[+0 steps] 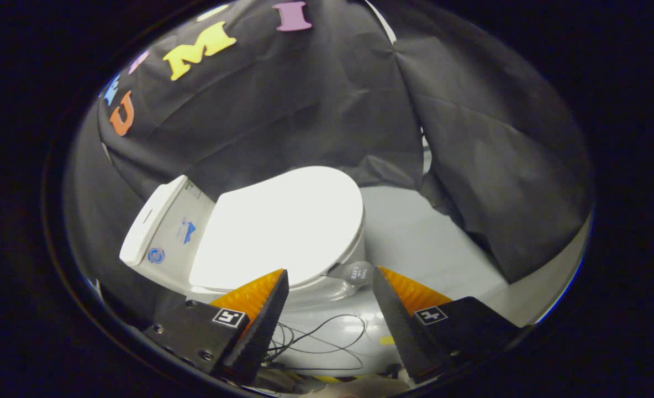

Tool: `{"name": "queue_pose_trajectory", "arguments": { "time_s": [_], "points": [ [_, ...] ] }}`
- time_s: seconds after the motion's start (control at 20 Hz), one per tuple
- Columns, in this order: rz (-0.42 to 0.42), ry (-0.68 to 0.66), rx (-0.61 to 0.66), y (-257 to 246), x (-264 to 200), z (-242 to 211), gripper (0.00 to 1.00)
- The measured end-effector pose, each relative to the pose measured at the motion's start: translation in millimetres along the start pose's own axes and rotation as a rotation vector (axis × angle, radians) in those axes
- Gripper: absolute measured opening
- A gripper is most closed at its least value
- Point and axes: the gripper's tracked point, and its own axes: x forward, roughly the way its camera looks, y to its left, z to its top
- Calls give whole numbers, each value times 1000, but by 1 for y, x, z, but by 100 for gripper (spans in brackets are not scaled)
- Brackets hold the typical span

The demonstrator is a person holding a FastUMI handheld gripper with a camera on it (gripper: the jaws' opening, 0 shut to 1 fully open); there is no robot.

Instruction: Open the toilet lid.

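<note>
A white toilet [167, 237] stands just ahead of the fingers, its tank to the left. Its lid [283, 221] lies down flat over the seat, bright and glossy. A small grey pull tab [355, 273] sticks out from the lid's near rim, just beyond the gap between the fingers. My gripper [330, 276] is open, both fingers spread wide with nothing between them. The left fingertip [274, 284] overlaps the lid's front edge in view; whether it touches is not clear. The tab sits close to the right fingertip [385, 279].
Black cloth hangs behind and to the right of the toilet. A pale grey floor [426, 243] spreads to the right of the bowl. Thin black cables [327, 342] loop on the floor below the bowl, between the fingers.
</note>
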Motion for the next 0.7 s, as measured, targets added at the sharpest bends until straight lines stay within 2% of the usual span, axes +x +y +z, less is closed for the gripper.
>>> {"name": "queue_pose_trajectory", "arguments": {
  "time_s": [0.55,0.7],
  "points": [
    [-26,154,195,-39,59,-18,94],
    [23,196,304,-40,74,-30,94]
  ]
}}
